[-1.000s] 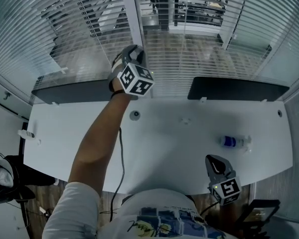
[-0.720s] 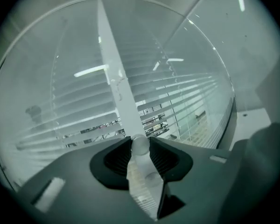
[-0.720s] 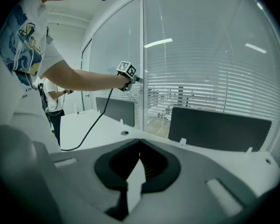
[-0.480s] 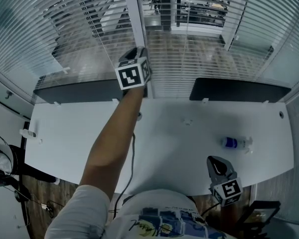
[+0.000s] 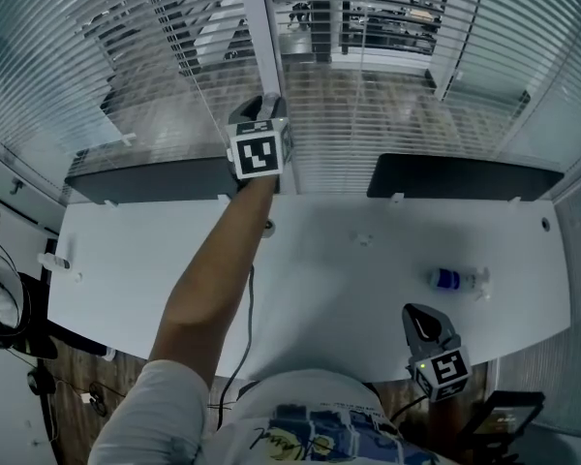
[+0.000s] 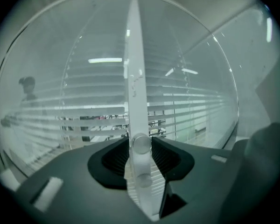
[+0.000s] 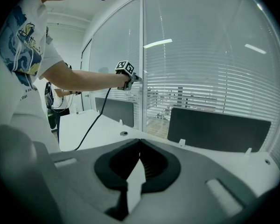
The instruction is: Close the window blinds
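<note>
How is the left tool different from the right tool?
The left tool is up at the window post, its jaws just opening around a round knob. The right tool is low by the desk edge, jaws shut on nothing. Both are the same kind of dark tool.

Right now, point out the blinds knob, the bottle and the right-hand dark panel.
blinds knob (image 6: 141, 143), left gripper view, on its round face.
bottle (image 5: 447, 277), head view, on its blue part.
dark panel (image 5: 465, 174), head view, middle of its face.
</note>
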`<action>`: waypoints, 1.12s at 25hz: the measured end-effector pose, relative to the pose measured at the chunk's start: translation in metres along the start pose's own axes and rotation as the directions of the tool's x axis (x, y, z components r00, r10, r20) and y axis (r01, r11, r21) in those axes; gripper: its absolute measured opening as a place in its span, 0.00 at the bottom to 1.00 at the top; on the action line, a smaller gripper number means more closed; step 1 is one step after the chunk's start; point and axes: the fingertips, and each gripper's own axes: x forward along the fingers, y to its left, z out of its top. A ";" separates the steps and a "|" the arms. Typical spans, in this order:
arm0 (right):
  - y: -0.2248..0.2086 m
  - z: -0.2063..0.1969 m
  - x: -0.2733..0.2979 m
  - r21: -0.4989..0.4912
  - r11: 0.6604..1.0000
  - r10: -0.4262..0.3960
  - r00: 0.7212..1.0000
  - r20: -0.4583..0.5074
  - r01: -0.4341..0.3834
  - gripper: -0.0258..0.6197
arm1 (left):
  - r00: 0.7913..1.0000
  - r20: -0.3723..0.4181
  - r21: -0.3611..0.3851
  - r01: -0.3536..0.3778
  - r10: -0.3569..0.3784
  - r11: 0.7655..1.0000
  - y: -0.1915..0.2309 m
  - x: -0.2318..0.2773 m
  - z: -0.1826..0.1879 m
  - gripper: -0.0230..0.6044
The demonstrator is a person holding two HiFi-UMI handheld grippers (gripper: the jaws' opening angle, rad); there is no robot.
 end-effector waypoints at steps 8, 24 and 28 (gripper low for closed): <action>0.000 0.000 0.000 0.001 1.000 -0.003 1.000 -0.003 0.003 0.04 | 1.000 -0.008 0.556 0.007 -0.003 0.831 -0.017 -0.008 -0.012 0.30; 0.002 -0.001 0.000 -0.007 1.000 0.005 1.000 -0.004 -0.005 0.04 | 0.999 -0.025 0.938 0.015 0.025 0.347 -0.020 0.005 -0.017 0.30; 0.000 -0.003 -0.001 -0.001 1.000 -0.004 1.000 -0.006 0.004 0.04 | 0.999 -0.032 0.978 0.022 0.043 0.207 -0.019 0.017 -0.022 0.30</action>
